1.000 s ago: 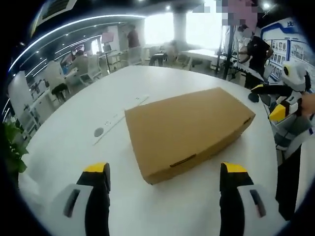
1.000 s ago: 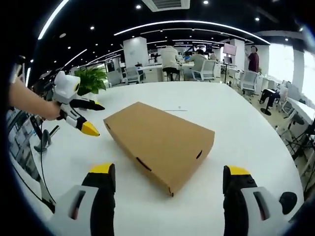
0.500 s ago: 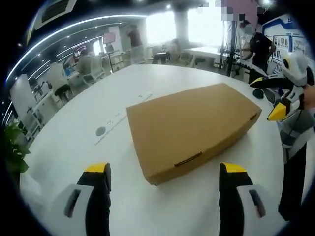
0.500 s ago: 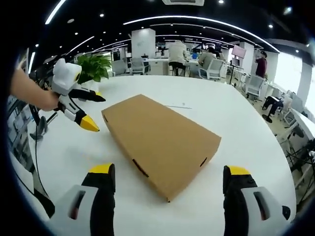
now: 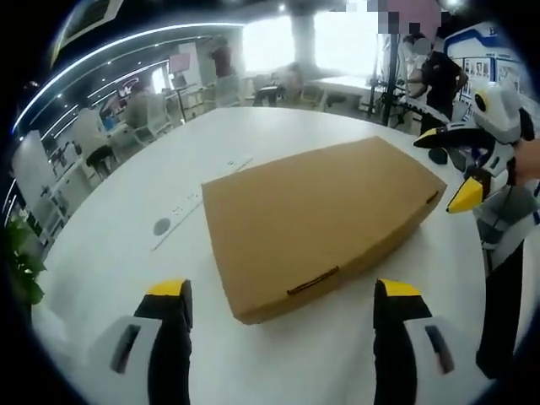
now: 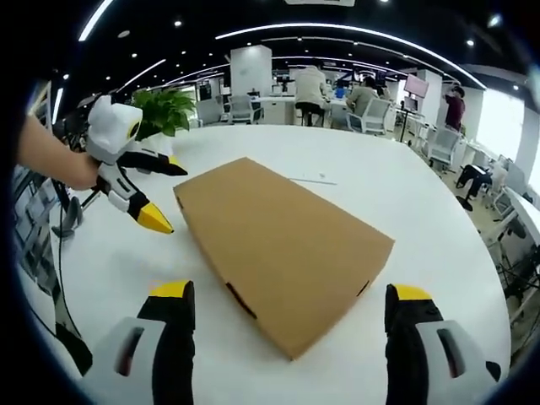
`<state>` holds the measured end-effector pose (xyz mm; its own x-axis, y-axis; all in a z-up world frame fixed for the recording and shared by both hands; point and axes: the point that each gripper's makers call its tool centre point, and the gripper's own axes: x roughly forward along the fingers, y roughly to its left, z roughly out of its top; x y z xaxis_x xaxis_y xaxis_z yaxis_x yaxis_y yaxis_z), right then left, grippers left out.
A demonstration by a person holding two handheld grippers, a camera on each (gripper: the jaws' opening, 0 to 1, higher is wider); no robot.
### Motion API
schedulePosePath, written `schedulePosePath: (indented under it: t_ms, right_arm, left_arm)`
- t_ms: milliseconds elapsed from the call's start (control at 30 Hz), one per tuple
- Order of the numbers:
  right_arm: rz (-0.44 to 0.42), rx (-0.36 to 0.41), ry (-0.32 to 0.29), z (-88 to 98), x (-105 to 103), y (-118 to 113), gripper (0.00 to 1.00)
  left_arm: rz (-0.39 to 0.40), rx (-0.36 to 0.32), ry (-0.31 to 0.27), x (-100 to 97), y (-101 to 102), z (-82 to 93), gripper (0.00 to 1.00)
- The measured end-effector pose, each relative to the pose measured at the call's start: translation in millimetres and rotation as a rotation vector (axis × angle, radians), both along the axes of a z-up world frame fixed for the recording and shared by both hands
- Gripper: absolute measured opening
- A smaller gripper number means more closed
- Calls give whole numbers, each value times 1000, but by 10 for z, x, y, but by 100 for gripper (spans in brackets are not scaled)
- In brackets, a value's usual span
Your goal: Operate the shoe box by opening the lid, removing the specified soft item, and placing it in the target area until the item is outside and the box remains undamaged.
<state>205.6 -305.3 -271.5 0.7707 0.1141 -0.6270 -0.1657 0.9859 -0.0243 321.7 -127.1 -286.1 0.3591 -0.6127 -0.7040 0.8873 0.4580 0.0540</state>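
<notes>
Where the left gripper view looks along its own two yellow-tipped jaws, the left tool (image 5: pixel 283 295) is spread wide and grasps nothing, and one shoe box (image 5: pixel 316 215) of plain brown cardboard lies flat on the white table (image 5: pixel 126 253) just past the jaw tips, its lid down (a single slot shows in the near edge). One other tool, the right tool (image 5: pixel 460 169), comes in from the right, its jaws parted and held just beside the box's far corner without touching it. On the table to the left of the box there is one long flush strip (image 5: pixel 198 198) and one small round disc (image 5: pixel 162 226). Beyond the table stand office chairs, desks, one person in dark clothes (image 5: pixel 439 80) and bright windows. In the right gripper view, the right tool (image 6: pixel 287 299) is likewise released, jaws far apart, with the same single shoe box (image 6: pixel 283 245) lying closed between and ahead of them on the table (image 6: pixel 405 202). The left tool (image 6: pixel 148 190), held by a hand (image 6: pixel 80 173), hangs open near the box's left corner. One potted plant (image 6: pixel 169 110) stands behind it; farther back are seated people at desks, under curved ceiling light strips.
</notes>
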Motion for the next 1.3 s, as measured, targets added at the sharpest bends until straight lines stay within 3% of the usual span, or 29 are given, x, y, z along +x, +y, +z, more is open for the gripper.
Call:
schedulePosePath:
  t_ms: [67, 167, 233, 267, 367, 467, 600, 767, 867, 967, 1033, 1300]
  right_arm:
    - [-5, 2, 4, -12, 16, -1, 95]
    - [-10, -8, 19, -49, 52, -10, 95]
    - [41, -86, 52, -103, 38, -13, 94]
    - [64, -108, 28, -79, 71, 23, 94]
    - [19, -5, 6, -51, 98, 94, 96]
    - [10, -44, 19, -87, 92, 17, 97]
    - [0, -28, 36, -119, 117, -11, 97]
    - [-4, -34, 40, -139, 153, -14, 97]
    - [-2, -15, 63, -198, 185, 35, 96]
    - [-11, -87, 64, -226, 175, -67, 90]
    - [-7, -60, 54, -243, 173, -29, 90]
    - [-20, -82, 60, -298, 182, -17, 92]
  left_arm:
    - [-5, -49, 6, -14, -95, 73, 92]
    - [-16, -17, -15, 21, -131, 43, 90]
    - [-6, -11, 10, 18, -154, 16, 90]
    - [-6, -12, 5, 16, -176, 17, 90]
    - [-18, 0, -10, 21, -179, 8, 90]
    - [-21, 15, -13, 57, -144, -30, 90]
    - [34, 4, 22, 134, -90, -62, 88]
    - [-4, 1, 12, 86, -127, -51, 82]
    - [-36, -4, 50, 14, -170, -68, 76]
    - [-19, 18, 18, 8, -163, -42, 75]
    - [-16, 17, 17, 20, -157, -51, 75]
    - [3, 5, 34, 13, -154, -68, 74]
